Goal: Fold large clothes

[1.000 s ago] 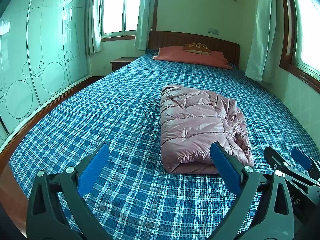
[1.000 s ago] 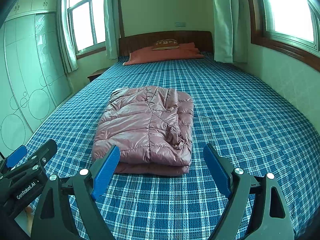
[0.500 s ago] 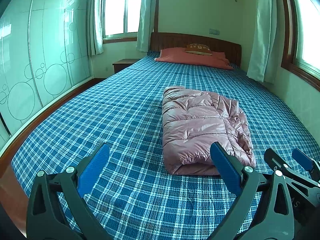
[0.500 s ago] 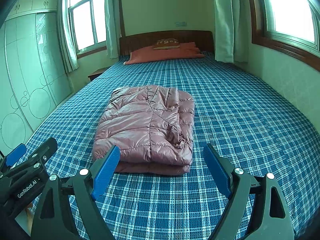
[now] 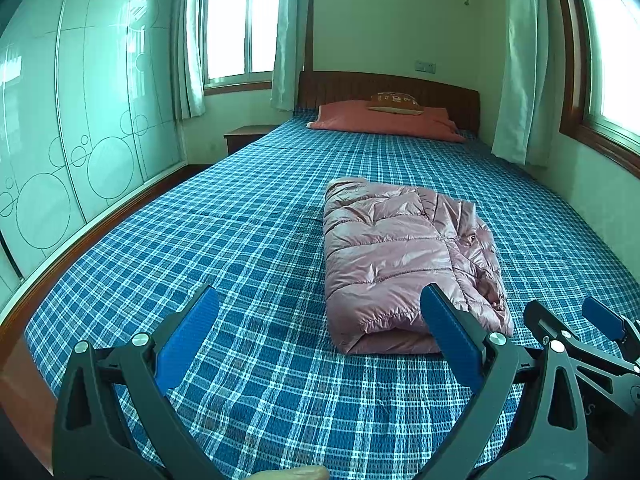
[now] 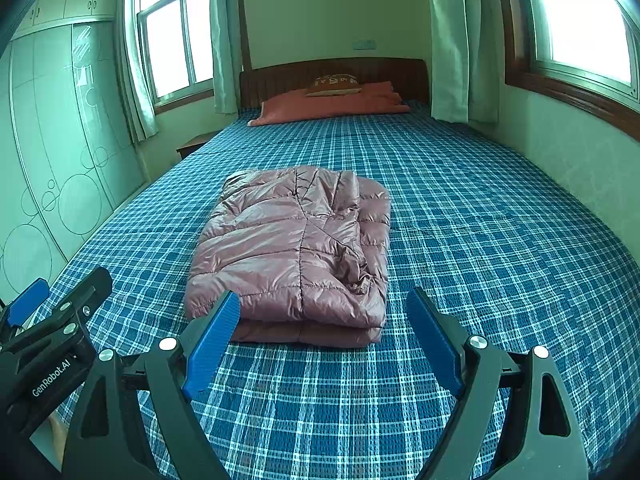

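Left wrist view shows the folded pink jacket (image 5: 404, 264) lying on the plaid bed (image 5: 240, 240) at about 1 o'clock from the left gripper (image 5: 320, 340), long axis running from the foot toward the headboard (image 5: 388, 88), folded edge nearest. Left gripper's fingers stand wide and empty. Right gripper (image 6: 322, 344) is spread wide too, empty, with the jacket (image 6: 296, 244) at 12 o'clock.
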Demonstrator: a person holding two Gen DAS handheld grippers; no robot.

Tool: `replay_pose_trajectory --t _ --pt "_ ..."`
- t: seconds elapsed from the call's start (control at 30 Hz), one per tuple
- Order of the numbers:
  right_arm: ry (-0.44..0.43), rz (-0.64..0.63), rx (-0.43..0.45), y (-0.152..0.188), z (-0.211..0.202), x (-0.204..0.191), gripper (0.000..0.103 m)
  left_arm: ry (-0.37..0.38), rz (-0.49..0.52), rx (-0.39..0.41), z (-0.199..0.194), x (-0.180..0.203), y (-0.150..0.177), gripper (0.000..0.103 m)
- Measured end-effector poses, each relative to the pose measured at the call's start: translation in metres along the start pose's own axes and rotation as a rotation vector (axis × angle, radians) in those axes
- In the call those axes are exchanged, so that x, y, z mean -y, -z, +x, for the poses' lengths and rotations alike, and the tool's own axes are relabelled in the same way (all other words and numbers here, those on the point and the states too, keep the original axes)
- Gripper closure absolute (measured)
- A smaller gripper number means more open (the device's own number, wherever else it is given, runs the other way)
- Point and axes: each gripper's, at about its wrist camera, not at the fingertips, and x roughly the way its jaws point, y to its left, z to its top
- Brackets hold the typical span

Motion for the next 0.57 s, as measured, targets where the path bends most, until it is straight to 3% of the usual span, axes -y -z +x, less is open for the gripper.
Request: replay_pose_trajectory --t 0.4,0.57 --pt "-0.013 0.010 -0.019 0.003 0.011 0.005 0.019 0.015 -0.039 -0.028 0.017 -0.004 0.006 0.002" --pt "0.003 0.046 -0.053 0.008 0.033 0.030 0.019 -0.003 -0.078 -0.122 0.061 -0.025 0.016 0.002"
